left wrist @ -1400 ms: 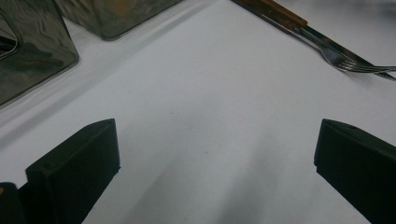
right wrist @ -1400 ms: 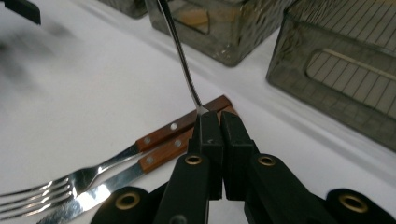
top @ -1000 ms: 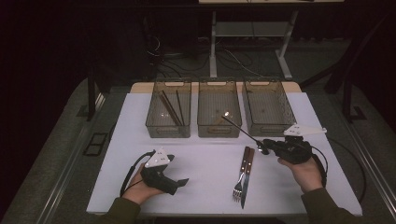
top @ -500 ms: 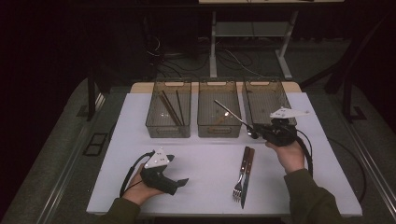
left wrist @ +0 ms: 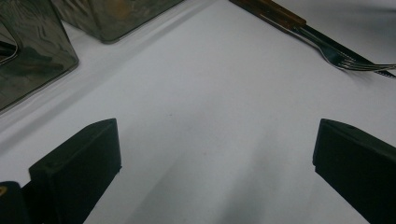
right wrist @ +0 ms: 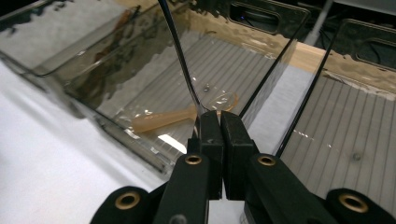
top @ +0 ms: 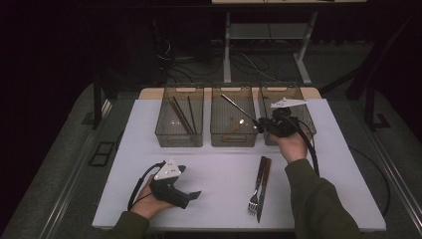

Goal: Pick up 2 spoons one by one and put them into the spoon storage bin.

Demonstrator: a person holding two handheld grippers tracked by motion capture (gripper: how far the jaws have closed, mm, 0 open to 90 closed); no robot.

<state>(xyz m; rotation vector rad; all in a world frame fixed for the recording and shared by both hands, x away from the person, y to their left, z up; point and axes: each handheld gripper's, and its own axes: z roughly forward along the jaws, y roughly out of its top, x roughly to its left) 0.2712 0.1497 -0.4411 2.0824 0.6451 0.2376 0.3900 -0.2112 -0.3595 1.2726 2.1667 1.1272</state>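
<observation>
Between the pinched jaws of the right gripper (right wrist: 215, 122), a metal spoon (right wrist: 180, 60) hangs over the middle bin (top: 234, 141), not yet dropped. Below it wait a fork (top: 257, 186) and knife (top: 263, 186); the left gripper (top: 191, 195) rests open.

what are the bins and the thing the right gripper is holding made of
The three smoky see-through rectangular bins look like tinted hard plastic: contents show through the walls, the floors are ribbed, handle slots are moulded in. The thin shiny utensil, clamped in the right gripper, looks like polished metal, probably steel: its slim dark stem carries bright glints. Its far end is hard to make out.
</observation>
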